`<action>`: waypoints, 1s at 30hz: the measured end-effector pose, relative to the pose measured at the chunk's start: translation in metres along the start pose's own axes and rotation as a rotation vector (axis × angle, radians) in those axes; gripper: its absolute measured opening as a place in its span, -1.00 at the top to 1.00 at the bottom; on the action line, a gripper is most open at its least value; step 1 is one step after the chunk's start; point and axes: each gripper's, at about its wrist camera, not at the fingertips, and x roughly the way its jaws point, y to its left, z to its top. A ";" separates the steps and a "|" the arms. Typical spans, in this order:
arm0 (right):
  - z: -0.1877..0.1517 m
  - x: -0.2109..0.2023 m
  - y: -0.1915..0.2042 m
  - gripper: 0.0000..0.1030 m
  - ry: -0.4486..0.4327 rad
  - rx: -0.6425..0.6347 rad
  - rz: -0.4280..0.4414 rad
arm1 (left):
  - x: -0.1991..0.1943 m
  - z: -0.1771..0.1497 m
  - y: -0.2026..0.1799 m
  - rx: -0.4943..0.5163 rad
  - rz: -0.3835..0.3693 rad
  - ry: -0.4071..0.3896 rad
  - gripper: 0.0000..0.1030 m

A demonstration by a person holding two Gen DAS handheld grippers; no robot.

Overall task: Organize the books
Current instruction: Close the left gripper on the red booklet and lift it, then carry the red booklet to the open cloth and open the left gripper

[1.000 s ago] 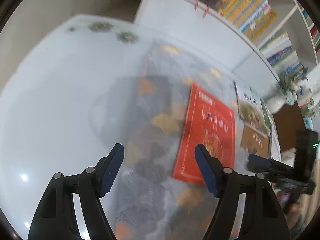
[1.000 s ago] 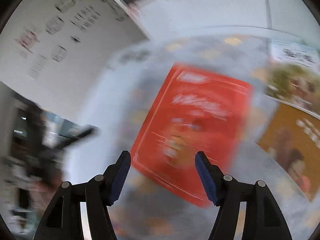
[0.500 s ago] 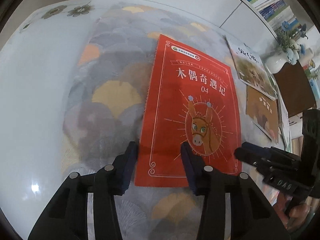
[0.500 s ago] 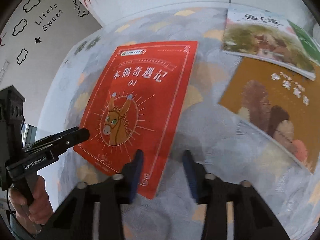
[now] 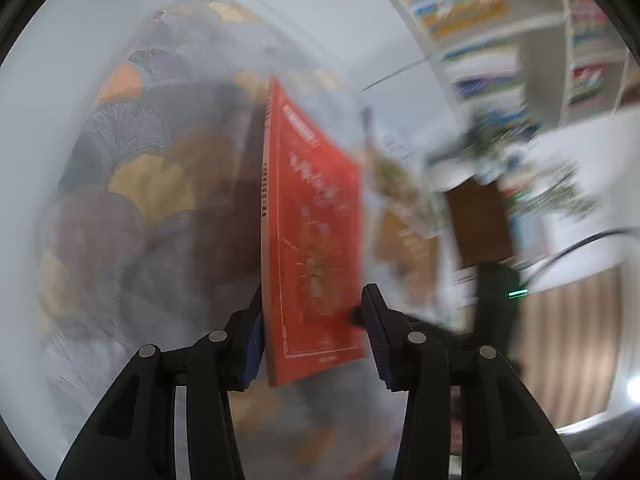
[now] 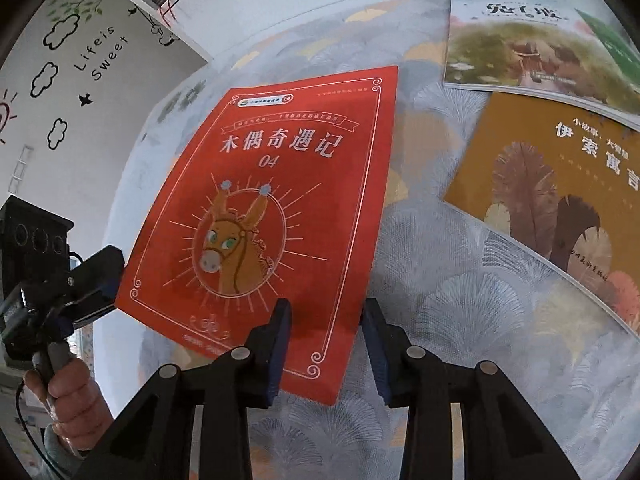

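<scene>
A red book (image 6: pixel 280 184) with a donkey on its cover lies on the patterned tablecloth (image 6: pixel 460 300). In the left wrist view the red book (image 5: pixel 316 220) is tipped up on its spine side and seen almost edge-on, with a dark shadow beside it. My left gripper (image 5: pixel 316 336) has the book's near end wedged between its narrowed jaws, the left pad against the spine. From the right wrist view the left gripper (image 6: pixel 100 284) pinches the book's near-left corner. My right gripper (image 6: pixel 324 340) straddles the near-right corner, one finger over the cover and the other just outside the edge.
An ochre book (image 6: pixel 560 184) and a landscape-cover book (image 6: pixel 520 52) lie to the right of the red one. A hand (image 6: pixel 68 392) holds the left gripper's handle. Bookshelves (image 5: pixel 460 8) stand behind the table, blurred. A wall with drawn decals (image 6: pixel 80 52) is at far left.
Both jaws narrowed around the book's near corners. Since half a second ago the book's spine side has lifted off the cloth, and the left wrist view has swung and blurred.
</scene>
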 end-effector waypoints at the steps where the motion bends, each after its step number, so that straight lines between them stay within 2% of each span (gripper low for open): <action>1: 0.000 0.001 0.002 0.29 -0.001 -0.005 -0.006 | 0.010 -0.001 -0.005 0.023 0.067 0.011 0.31; 2: -0.001 0.000 0.003 0.29 -0.003 -0.009 -0.012 | 0.018 -0.002 -0.009 0.044 0.113 0.021 0.42; 3: -0.002 0.000 0.004 0.29 -0.004 -0.012 -0.016 | 0.023 -0.003 -0.012 0.054 0.120 0.023 0.70; 7: 0.000 -0.002 0.000 0.29 0.011 0.003 0.005 | 0.025 0.000 -0.025 0.050 0.079 -0.022 0.79; 8: 0.001 -0.003 -0.003 0.29 0.022 0.016 0.022 | 0.022 0.003 -0.026 0.035 0.061 -0.032 0.80; 12: 0.001 -0.008 -0.021 0.19 0.054 0.104 0.126 | 0.014 0.015 -0.017 -0.094 -0.091 -0.050 0.81; 14: 0.000 -0.010 -0.030 0.01 0.060 0.148 0.190 | 0.014 0.021 -0.013 -0.143 -0.152 -0.048 0.81; 19: -0.006 0.005 -0.045 -0.03 0.094 0.298 0.444 | 0.017 0.020 0.010 -0.310 -0.313 -0.043 0.81; 22: -0.007 0.019 -0.046 -0.07 0.113 0.369 0.554 | 0.016 0.018 0.022 -0.365 -0.344 -0.049 0.81; 27: -0.009 0.026 -0.052 -0.04 0.114 0.438 0.666 | 0.020 0.014 0.034 -0.463 -0.411 -0.035 0.81; 30: -0.009 0.022 -0.057 -0.04 0.117 0.450 0.678 | 0.023 0.013 0.033 -0.478 -0.406 -0.024 0.81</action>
